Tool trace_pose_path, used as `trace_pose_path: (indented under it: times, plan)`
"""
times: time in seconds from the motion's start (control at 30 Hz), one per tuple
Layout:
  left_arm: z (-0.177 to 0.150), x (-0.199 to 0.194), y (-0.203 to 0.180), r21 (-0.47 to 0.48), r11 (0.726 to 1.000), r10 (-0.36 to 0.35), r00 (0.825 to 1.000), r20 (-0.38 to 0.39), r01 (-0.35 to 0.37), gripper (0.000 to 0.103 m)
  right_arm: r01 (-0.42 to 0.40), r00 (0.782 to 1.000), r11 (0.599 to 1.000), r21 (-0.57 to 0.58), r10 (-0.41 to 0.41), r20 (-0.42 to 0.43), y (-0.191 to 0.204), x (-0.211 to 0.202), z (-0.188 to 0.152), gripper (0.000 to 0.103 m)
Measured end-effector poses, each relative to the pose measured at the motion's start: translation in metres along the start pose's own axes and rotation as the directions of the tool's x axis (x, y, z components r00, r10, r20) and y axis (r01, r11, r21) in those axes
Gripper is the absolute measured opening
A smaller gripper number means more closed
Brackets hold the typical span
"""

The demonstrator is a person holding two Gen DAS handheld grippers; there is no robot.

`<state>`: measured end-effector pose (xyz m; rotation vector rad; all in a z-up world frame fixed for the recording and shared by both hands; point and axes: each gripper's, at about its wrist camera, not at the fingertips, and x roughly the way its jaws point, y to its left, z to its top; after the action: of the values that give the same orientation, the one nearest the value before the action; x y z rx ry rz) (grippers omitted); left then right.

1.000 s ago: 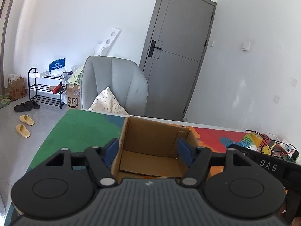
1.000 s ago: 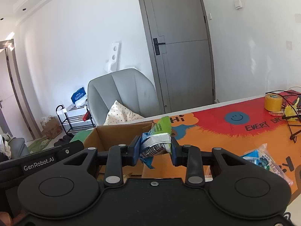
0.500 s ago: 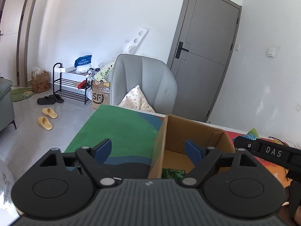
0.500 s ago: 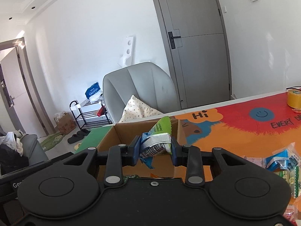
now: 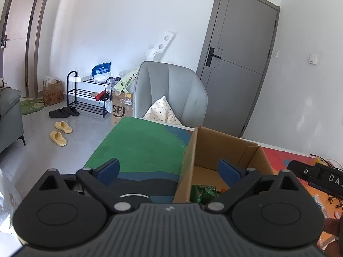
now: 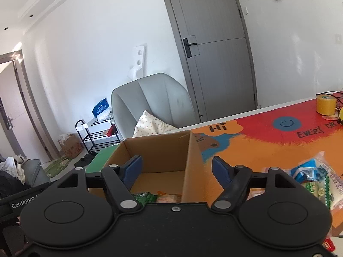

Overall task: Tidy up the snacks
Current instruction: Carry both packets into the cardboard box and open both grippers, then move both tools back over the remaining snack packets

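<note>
Both grippers were opening with nothing gripped: the left gripper [image 5: 169, 168] straddled the near-left wall of the cardboard box [image 5: 225, 147], and the right gripper [image 6: 176, 168] its right wall. Green snack packets [image 6: 144, 197] lay inside the box, below the right gripper's left finger [image 6: 133, 168].

An open brown cardboard box [image 6: 163, 154] stands upright on the table, flaps up. At its bottom lie a green snack packet [image 6: 144, 197] and an orange one [image 6: 169, 197], side by side. At 3 o'clock from the box, more packets [image 6: 315, 177], blue and green, lie on the table.
</note>
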<state>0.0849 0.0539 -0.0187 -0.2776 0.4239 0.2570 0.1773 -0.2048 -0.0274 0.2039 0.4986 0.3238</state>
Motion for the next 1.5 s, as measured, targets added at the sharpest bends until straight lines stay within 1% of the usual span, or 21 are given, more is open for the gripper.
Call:
trace_pose_path:
  times: [0.07,0.17,0.3,0.43,0.77,1.0,1.13,1.2,1.5]
  plan:
    - [-0.002,-0.004,-0.006,0.004,1.000,-0.012,1.000,0.004,0.012,0.102,0.018,1.000,1.000,0.014,-0.018,0.008,-0.009,-0.007,0.001,0.074]
    - [-0.004,-0.008,-0.017,0.022,0.999,-0.036,0.999,-0.003,0.036,0.102,0.053,0.998,0.998,0.019,-0.054,0.027,-0.021,-0.020,0.001,0.083]
    - [-0.006,-0.014,-0.032,0.041,0.996,-0.075,0.997,-0.010,0.075,0.102,0.078,0.996,0.996,0.046,-0.080,0.031,-0.039,-0.034,0.004,0.084]
    - [-0.009,-0.022,-0.044,0.058,0.993,-0.104,0.995,-0.009,0.104,0.102,0.108,0.993,0.992,0.066,-0.111,0.041,-0.055,-0.048,0.003,0.089]
    - [-0.019,-0.036,-0.079,0.095,0.980,-0.172,0.985,-0.027,0.174,0.102,0.179,0.982,0.980,0.082,-0.184,0.050,-0.089,-0.083,0.002,0.099]
    - [-0.028,-0.042,-0.101,0.120,0.969,-0.211,0.976,-0.049,0.215,0.103,0.212,0.974,0.973,0.092,-0.219,0.064,-0.110,-0.102,0.002,0.102]
    - [-0.033,-0.042,-0.113,0.128,0.960,-0.241,0.967,-0.078,0.250,0.102,0.224,0.971,0.969,0.106,-0.231,0.065,-0.122,-0.110,0.000,0.103]
    - [-0.037,-0.043,-0.119,0.142,0.958,-0.241,0.967,-0.084,0.251,0.102,0.233,0.969,0.966,0.112,-0.240,0.057,-0.127,-0.111,-0.002,0.103]
    - [-0.057,-0.044,-0.140,0.186,0.935,-0.284,0.951,-0.123,0.303,0.102,0.264,0.964,0.956,0.130,-0.267,0.011,-0.146,-0.110,-0.017,0.103]
